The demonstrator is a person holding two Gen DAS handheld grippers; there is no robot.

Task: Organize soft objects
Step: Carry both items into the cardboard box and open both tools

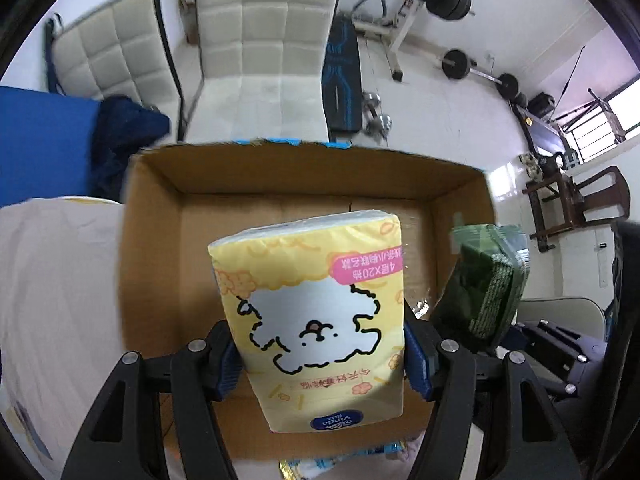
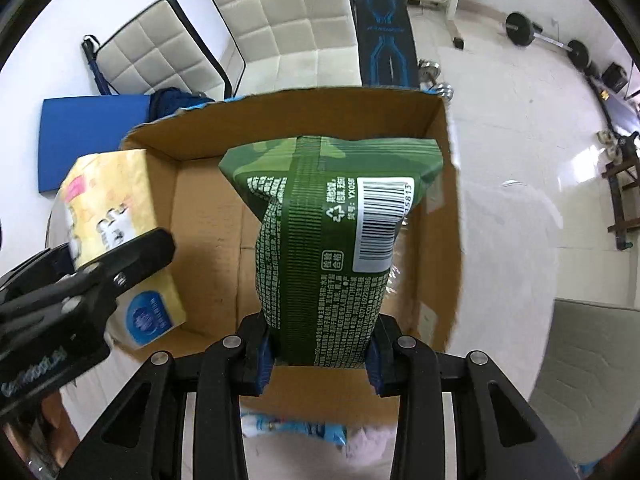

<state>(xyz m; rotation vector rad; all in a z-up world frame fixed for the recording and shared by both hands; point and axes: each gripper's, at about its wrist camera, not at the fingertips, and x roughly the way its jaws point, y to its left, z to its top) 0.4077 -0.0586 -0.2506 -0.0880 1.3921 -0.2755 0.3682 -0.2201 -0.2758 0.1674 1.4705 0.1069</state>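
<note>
My left gripper [image 1: 322, 354] is shut on a yellow tissue pack [image 1: 316, 320] with a white cartoon dog, held above the open cardboard box [image 1: 160, 248]. My right gripper [image 2: 320, 354] is shut on a green wipes pack [image 2: 324, 232] with a barcode, also held over the box [image 2: 208, 240]. In the left wrist view the green pack [image 1: 484, 284] hangs at the box's right side. In the right wrist view the yellow pack [image 2: 116, 216] and the left gripper's black finger [image 2: 132, 256] are at the box's left edge. The box floor looks bare.
The box stands on a white-clothed table [image 1: 52, 300]. Small packets [image 2: 296, 428] lie at its near edge. Two white padded chairs [image 1: 264, 52], a blue mat [image 1: 40, 140], a weight bench [image 1: 340, 80] and barbells [image 1: 480, 68] stand beyond.
</note>
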